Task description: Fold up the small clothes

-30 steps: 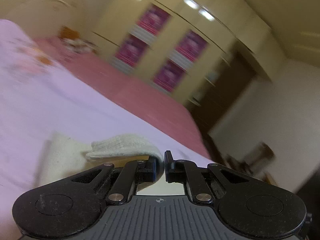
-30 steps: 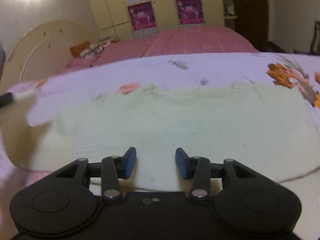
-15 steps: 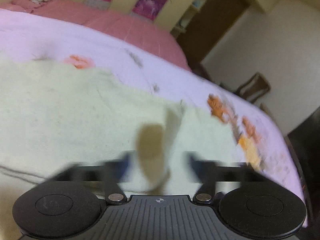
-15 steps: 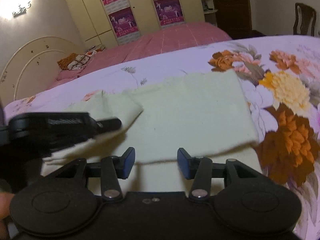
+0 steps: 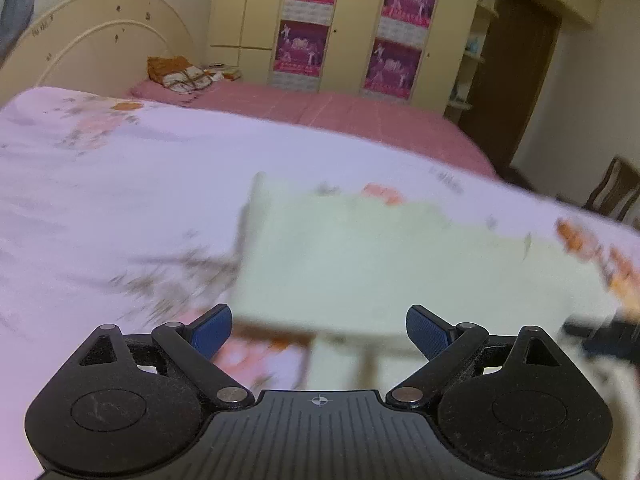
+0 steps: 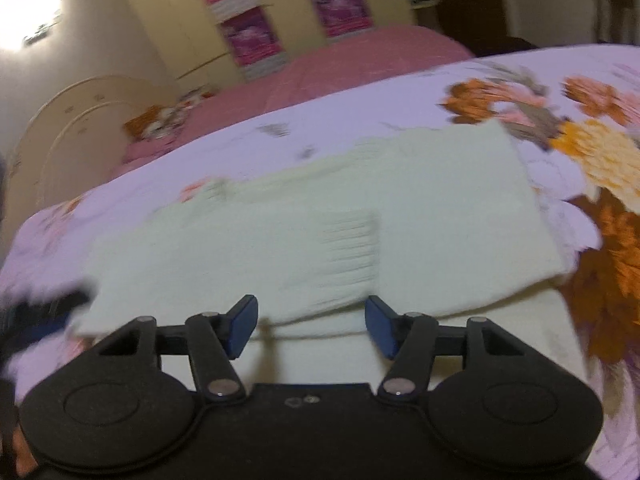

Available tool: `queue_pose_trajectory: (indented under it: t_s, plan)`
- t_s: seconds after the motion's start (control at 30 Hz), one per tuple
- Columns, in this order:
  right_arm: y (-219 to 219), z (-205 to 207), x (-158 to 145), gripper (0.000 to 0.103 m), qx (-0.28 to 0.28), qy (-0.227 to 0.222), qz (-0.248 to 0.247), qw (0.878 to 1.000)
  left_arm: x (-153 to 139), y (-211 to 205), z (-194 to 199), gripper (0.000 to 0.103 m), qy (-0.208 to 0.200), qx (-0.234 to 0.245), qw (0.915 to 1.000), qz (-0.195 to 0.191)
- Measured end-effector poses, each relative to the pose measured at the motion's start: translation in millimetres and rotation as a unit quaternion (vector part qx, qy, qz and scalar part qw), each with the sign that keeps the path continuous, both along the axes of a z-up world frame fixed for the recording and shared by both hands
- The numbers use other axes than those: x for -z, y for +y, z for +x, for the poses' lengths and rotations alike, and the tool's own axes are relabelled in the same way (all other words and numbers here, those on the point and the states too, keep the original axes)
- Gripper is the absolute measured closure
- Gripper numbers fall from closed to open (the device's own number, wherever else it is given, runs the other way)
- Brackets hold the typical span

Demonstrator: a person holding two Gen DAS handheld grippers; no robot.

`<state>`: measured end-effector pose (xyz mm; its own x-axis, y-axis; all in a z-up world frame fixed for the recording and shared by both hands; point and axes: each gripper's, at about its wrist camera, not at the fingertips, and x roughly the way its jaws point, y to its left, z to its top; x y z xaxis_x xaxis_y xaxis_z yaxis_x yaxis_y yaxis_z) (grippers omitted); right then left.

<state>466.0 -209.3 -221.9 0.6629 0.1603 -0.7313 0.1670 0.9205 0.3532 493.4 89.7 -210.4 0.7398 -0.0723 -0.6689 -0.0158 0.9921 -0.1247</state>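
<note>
A pale cream knitted garment (image 5: 384,256) lies partly folded on the floral bedspread (image 5: 100,200). In the right wrist view the same garment (image 6: 440,208) has a sleeve with a ribbed cuff (image 6: 348,248) laid across its body. My left gripper (image 5: 319,332) hovers at the garment's near edge, its jaws opening wide, nothing between them. My right gripper (image 6: 311,326) is over the near edge as well, jaws opening, with cloth below them but not pinched. The left gripper shows as a dark blur at the left edge of the right wrist view (image 6: 44,312).
A pink bed (image 5: 340,116) with a small pile of cloth (image 5: 180,74) lies beyond the bedspread. A cream headboard (image 5: 92,44) stands at the left, wardrobes with pink posters (image 5: 304,24) behind. A dark doorway (image 5: 516,80) and a chair (image 5: 612,192) are at the right.
The left gripper let go of the sleeve it held, opened wide and swung back toward the garment's left side. The sleeve now lies across the body. The right gripper opened wider.
</note>
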Motion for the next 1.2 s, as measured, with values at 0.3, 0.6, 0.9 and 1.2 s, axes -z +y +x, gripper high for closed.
queue_pose_trajectory:
  t_s: [0.3,0.6,0.9,1.2]
  plan:
    - [9,13,7,0.091,-0.025,0.006,-0.011,1.000,19,-9,-5,0.010,0.005,-0.011,0.9988,0.048]
    - [-19,0,-28,0.095,-0.003,-0.059,-0.095,0.994,18,-18,9,0.010,-0.012,-0.026,0.9950,0.096]
    - [-53,-4,-8,0.095,0.021,-0.030,-0.112,0.993,25,-3,25,0.010,-0.017,-0.077,0.9916,0.103]
    - [-63,-10,-4,0.081,0.059,-0.025,-0.152,0.986,6,8,-11,0.010,-0.024,-0.048,0.9975,0.046]
